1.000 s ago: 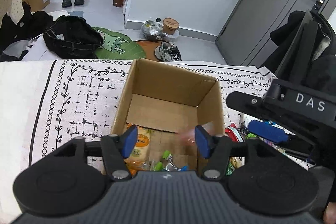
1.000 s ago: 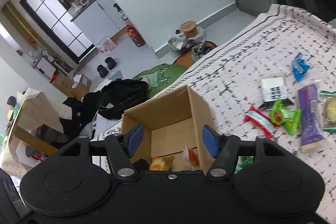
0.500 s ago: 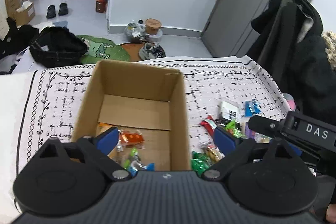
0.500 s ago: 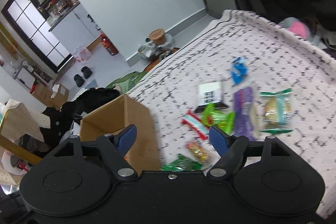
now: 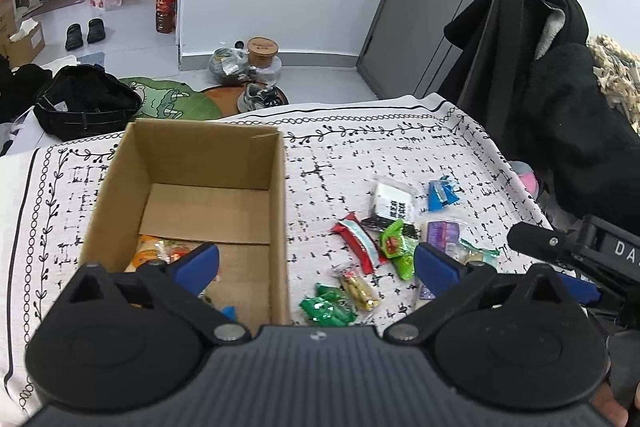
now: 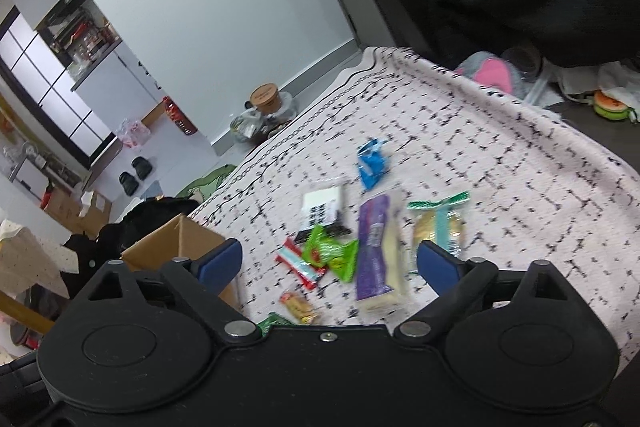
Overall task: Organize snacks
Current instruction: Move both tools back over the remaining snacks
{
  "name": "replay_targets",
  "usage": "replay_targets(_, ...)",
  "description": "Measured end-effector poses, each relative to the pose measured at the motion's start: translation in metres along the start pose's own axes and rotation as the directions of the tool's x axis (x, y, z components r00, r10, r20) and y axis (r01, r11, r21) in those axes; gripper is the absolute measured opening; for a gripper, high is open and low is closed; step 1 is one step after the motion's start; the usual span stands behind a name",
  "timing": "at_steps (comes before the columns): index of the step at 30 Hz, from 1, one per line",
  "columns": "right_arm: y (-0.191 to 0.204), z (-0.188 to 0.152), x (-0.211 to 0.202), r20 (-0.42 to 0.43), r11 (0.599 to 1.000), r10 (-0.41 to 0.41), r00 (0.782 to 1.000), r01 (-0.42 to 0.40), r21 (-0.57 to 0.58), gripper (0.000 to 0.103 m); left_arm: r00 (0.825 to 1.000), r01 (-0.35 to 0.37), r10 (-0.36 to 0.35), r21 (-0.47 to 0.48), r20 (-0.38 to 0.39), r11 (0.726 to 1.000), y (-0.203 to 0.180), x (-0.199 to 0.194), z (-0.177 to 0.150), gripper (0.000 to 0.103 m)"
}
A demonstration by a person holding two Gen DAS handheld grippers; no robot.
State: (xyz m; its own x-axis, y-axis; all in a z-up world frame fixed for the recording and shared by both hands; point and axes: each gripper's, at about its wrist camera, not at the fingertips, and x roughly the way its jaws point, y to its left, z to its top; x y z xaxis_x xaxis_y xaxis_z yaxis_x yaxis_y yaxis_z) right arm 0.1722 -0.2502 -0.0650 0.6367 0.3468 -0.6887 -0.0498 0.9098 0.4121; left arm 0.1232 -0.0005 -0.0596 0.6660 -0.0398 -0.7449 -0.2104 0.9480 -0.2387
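Both grippers have swung away from over the cardboard box (image 5: 208, 187) toward the loose snacks, and their jaws have spread from about half-way to wide.

Ahead of the left gripper (image 5: 316, 269), whose jaws are still opening with nothing clamped between them, the box stands open-topped under its left finger, with a few wrapped snacks lying on the box floor at the near end. Between and just beyond the fingers lie a dark green packet (image 5: 326, 309), a small gold-wrapped sweet (image 5: 360, 291), a red-and-white bar (image 5: 358, 241) and a bright green packet (image 5: 396, 247). Farther out are a white packet with black print (image 5: 392, 203) and a blue wrapper (image 5: 440, 193), well apart from the box.

The right gripper (image 6: 328, 265) is also opening, empty. Between its fingers sit the red-and-white bar (image 6: 300, 263), the bright green packet (image 6: 332, 253) and a long purple packet (image 6: 376, 247); a clear packet with green ends (image 6: 438, 223) lies just past its right finger. The white packet (image 6: 322, 205) and blue wrapper (image 6: 372, 163) lie farther ahead, and a corner of the box (image 6: 176, 241) shows behind its left finger.

Everything rests on a white tablecloth with black markings (image 5: 360, 155). In the left view the right gripper's body (image 5: 576, 251) reaches in from the right edge. Dark coats (image 5: 552, 99) hang beyond the table's far right.
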Motion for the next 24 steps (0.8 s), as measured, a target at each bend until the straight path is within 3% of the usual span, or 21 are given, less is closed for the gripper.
replay_targets(18,-0.069,0.012,0.003,-0.012,0.991,-0.012,1.000,0.013,0.130,0.099,0.999,0.015,-0.013,0.041,-0.040,0.999,-0.067,0.026,-0.012,0.102)
replay_targets(24,-0.082,0.008,0.021,-0.063,0.984,-0.010,0.998,0.021,0.176,0.091,0.998,-0.005,0.008,0.047,-0.061,0.999,-0.069,0.046,-0.023,0.097)
